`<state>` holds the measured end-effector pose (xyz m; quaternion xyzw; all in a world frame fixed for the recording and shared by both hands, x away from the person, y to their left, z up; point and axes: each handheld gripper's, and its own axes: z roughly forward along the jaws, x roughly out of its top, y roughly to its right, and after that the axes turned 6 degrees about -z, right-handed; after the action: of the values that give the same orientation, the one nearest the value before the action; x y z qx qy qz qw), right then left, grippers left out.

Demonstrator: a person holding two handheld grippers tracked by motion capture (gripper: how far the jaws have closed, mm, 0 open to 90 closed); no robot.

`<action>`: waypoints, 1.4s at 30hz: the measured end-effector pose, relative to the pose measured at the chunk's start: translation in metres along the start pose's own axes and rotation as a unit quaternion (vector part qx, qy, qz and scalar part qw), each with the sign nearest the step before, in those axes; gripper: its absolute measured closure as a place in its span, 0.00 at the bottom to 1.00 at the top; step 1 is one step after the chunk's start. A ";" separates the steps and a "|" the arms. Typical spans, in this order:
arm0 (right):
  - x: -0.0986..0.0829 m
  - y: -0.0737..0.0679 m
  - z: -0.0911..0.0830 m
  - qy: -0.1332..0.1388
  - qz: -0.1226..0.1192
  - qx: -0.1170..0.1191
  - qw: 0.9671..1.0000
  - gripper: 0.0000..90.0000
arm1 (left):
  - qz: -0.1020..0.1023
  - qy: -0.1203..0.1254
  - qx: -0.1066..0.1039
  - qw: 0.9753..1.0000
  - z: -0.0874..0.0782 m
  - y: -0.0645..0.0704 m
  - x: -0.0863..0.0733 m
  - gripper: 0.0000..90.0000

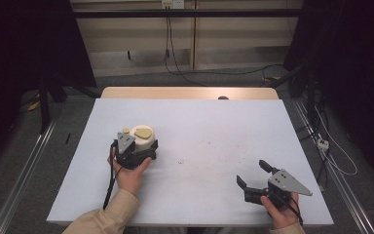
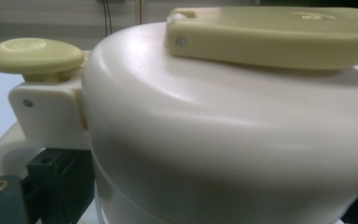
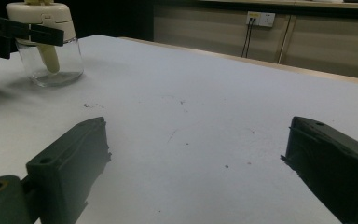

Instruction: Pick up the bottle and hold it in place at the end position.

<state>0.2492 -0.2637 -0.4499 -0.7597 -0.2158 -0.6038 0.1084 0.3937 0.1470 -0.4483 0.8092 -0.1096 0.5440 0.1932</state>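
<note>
One clear jar [image 3: 51, 65] with a cream lid [image 1: 142, 137] stands between the left gripper's [image 1: 135, 155] jaws, clamped around its lid, probably for steadying. The right gripper [image 1: 254, 179] hovers wide open, empty, well apart over the desk [image 1: 214, 126].

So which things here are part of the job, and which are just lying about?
In play, likely:
- jar, white lid, clear body
- left gripper, jaws around the jar
- right gripper, open, over bare table

Lying about:
- small dark object at the table's far edge
- floor cables
</note>
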 end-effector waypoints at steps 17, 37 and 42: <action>0.000 0.000 0.000 0.002 0.002 0.002 1.000 0.05 | 0.017 -0.004 -0.063 0.998 0.004 0.008 0.008 0.06; 0.001 0.000 0.000 0.003 0.001 0.003 1.000 0.05 | 0.025 -0.013 -0.109 0.994 0.022 0.020 0.017 0.07; 0.000 0.000 0.000 0.002 0.000 0.004 1.000 0.06 | 0.031 -0.017 -0.116 0.993 0.025 0.024 0.018 0.07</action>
<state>0.2492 -0.2638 -0.4494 -0.7578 -0.2178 -0.6047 0.1123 0.4124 0.1147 -0.4354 0.7863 -0.2006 0.5196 0.2672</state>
